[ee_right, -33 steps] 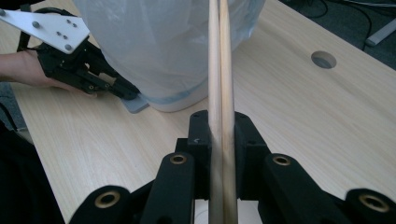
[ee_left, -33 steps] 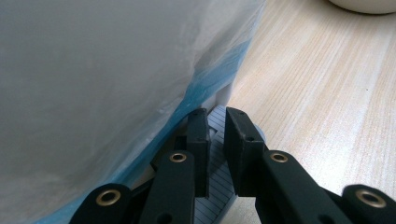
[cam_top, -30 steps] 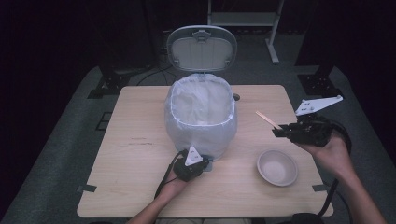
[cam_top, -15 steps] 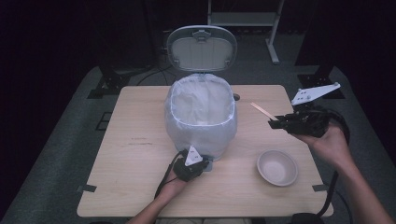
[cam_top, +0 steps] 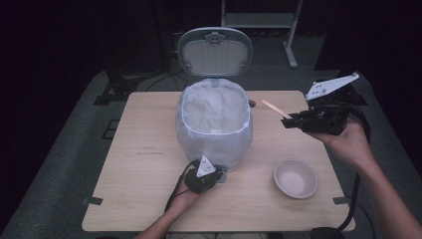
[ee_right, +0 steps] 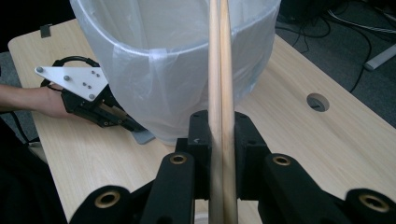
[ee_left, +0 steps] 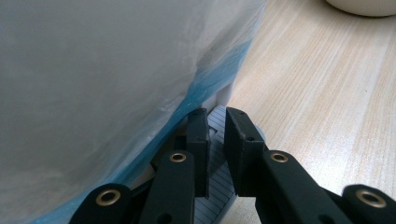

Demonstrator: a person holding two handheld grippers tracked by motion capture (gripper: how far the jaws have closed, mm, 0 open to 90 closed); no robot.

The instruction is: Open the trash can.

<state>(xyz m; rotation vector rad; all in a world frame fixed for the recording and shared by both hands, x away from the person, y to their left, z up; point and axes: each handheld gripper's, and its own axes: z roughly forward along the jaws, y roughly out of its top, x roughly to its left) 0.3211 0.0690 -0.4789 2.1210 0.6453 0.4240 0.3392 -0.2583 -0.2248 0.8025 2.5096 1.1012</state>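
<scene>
Your left gripper (cam_top: 215, 175) sits low at the front foot of the bin (cam_top: 214, 124), and much of what it does is hidden: from above, its grey plate and the hanging bag (cam_top: 199, 142) cover the tips. In its own view the jaws are drawn nearly together on a ribbed grey pedal (ee_left: 215, 154) under the bin's base, though you cannot tell from these pictures how hard they press on it. The bag fills the left of that view, so the bin's wall behind it is hard to make out.

Your right gripper (cam_top: 287, 122) is held in the air off the right of the bin, its jaws pinching a pair of wooden chopsticks (cam_top: 276, 108) that point toward the bin's rim. In its own view the sticks run up out of the top edge (their tips are cut off). The bin's lid (cam_top: 215, 51) stands up, and a bowl (cam_top: 295, 178) rests on the table (cam_top: 134, 159) near its right front corner.

Compared with a second ago, your right hand is higher and the chopsticks are a little nearer the bin. Your left hand has not shifted.
</scene>
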